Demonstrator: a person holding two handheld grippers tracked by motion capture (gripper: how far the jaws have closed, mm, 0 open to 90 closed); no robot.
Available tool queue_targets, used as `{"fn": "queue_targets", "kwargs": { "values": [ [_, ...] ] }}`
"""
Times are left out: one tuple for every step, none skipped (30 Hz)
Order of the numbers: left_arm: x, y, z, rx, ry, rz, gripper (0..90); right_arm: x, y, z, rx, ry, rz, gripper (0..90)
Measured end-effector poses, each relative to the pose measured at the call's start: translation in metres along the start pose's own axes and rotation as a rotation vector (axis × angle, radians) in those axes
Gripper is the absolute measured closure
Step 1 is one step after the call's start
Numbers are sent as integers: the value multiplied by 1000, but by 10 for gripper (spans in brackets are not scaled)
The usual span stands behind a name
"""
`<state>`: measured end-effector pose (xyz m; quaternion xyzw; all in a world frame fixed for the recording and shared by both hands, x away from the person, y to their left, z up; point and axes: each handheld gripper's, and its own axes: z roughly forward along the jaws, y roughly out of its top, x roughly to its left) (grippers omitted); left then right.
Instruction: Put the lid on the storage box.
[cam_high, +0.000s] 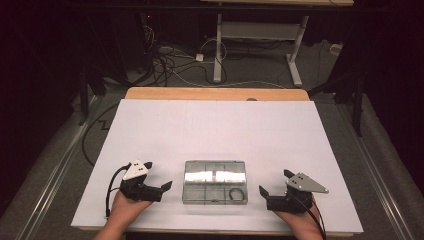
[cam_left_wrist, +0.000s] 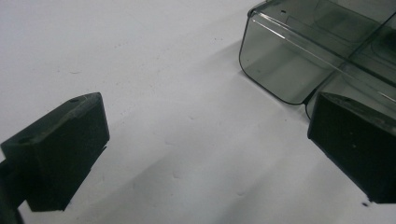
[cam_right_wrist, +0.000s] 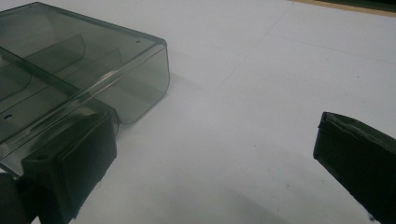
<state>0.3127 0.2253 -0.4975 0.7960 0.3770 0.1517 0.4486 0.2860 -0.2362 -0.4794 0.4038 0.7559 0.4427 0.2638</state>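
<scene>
A clear, smoke-tinted compartment box (cam_high: 215, 181) with its lid shut lies flat on the white sheet (cam_high: 215, 125) covering the desk, near the front edge and midway between the two tools. The left tool (cam_high: 161, 179) rests on the sheet just beside the box's left side, its jaws spread wide and holding nothing; in the left gripper view one jaw overlaps the box (cam_left_wrist: 299, 60) corner, but whether it touches cannot be told. The right tool (cam_high: 275, 182) sits near the box's right side, jaws likewise wide apart and empty; in the right gripper view one jaw stands in front of the box (cam_right_wrist: 84, 74) edge. A small dark ring (cam_high: 236, 194) lies in the front right compartment; the other compartments are hard to read under the glare on the lid. Beyond the desk, cables (cam_high: 170, 62) sprawl on the floor beside the legs of another table (cam_high: 260, 40).
</scene>
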Motion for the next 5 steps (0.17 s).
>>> {"fn": "queue_targets", "kwargs": {
  "values": [
    [0, 0, 0, -1, 2, 1, 0, 0, 0, 0, 0, -1, 2, 1],
    [-1, 0, 0, -2, 6, 1, 0, 0, 0, 0, -1, -1, 2, 1],
    [-1, 0, 0, -1, 10, 3, 0, 0, 0, 0, -2, 0, 1, 1],
    [-1, 0, 0, -1, 12, 4, 0, 0, 0, 0, -3, -1, -6, 1],
    [-1, 0, 0, -2, 11, 3, 0, 0, 0, 0, -3, -1, -8, 1]
  ]
}}
